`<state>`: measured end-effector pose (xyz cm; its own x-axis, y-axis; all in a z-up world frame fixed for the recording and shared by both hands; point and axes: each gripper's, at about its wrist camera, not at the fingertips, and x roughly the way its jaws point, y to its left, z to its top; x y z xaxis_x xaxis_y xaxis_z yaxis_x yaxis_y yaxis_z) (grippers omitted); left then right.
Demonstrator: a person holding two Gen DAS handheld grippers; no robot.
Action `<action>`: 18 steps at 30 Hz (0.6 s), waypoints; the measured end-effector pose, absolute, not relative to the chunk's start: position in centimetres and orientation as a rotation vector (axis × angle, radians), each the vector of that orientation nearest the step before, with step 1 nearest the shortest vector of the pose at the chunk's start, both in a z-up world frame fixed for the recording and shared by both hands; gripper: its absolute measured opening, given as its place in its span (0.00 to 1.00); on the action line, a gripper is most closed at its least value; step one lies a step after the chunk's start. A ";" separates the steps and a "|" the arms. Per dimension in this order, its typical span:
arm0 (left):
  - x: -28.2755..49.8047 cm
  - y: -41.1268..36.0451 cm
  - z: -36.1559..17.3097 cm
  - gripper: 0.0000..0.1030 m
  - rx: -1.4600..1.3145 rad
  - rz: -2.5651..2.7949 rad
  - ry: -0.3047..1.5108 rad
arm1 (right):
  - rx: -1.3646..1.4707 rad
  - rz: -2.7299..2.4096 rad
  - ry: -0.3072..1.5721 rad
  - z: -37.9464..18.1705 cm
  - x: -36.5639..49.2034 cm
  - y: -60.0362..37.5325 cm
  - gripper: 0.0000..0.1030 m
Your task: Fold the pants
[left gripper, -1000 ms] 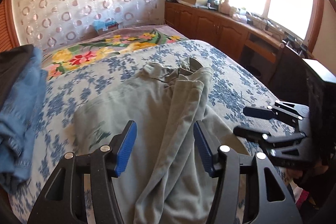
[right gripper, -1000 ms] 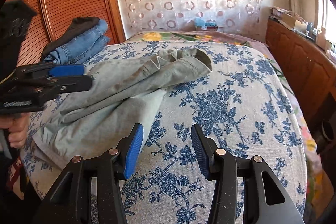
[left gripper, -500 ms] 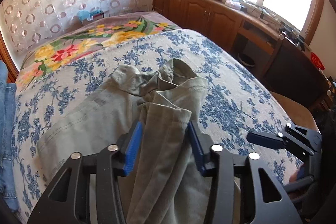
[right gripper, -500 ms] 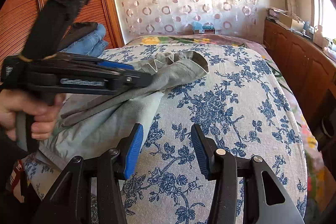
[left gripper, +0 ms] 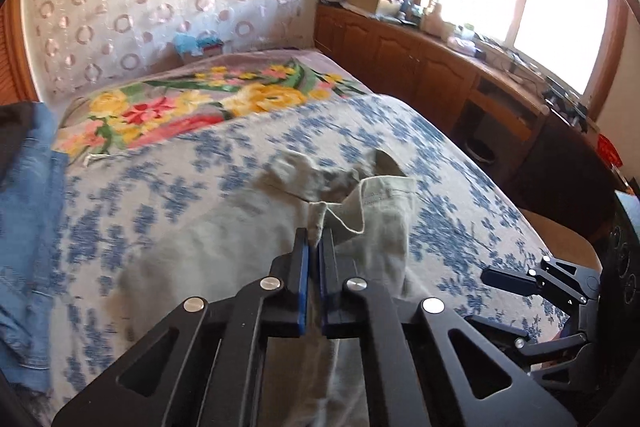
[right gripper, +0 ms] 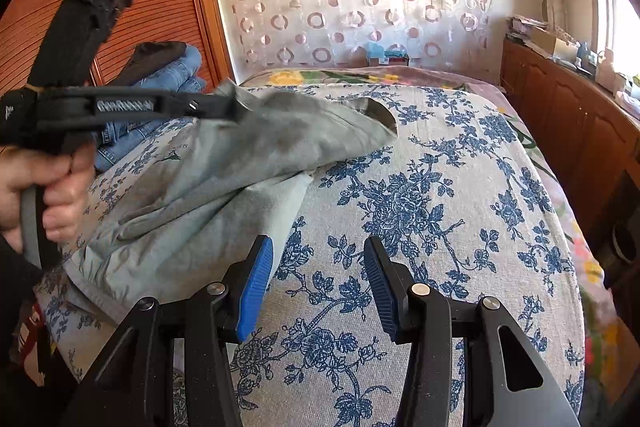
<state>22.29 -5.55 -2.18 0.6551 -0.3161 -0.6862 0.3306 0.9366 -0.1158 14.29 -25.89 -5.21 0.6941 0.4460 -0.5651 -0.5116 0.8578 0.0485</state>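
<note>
The pants [left gripper: 372, 223] are soft matt grey-green cloth, creased. The bed [right gripper: 440, 211] wears a coarse-woven printed cover. The cabinets [left gripper: 404, 63] are glossy brown wood.

Both tools are the same make: matte black plastic frames with triangular cut-outs and round silver screw heads at the pivots, each finger faced with a ribbed blue pad. The left gripper [left gripper: 313, 247] shows two blue pads. The right gripper [right gripper: 318, 283] matches it. Seen side-on, the left one carries small white lettering, a grey trigger lever, and a black block on top. A dark sleeve [right gripper: 16, 279] covers the wrist.
</note>
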 end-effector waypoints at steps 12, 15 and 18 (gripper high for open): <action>22.2 2.0 0.2 0.04 -0.021 -0.206 0.698 | -0.116 0.537 0.600 -5.3 14.3 -25.8 0.48; 22.5 3.6 0.0 0.04 -0.023 -0.161 0.700 | -0.116 0.536 0.599 -5.3 14.3 -25.8 0.48; 22.8 4.9 -0.8 0.04 -0.024 -0.122 0.710 | -0.116 0.537 0.600 -5.3 14.3 -25.8 0.48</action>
<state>22.83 4.85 -0.81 0.7517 -0.1195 -0.6486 0.1033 0.9926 -0.0631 14.31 -25.83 -5.27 0.6935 0.4465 -0.5654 -0.5124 0.8574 0.0485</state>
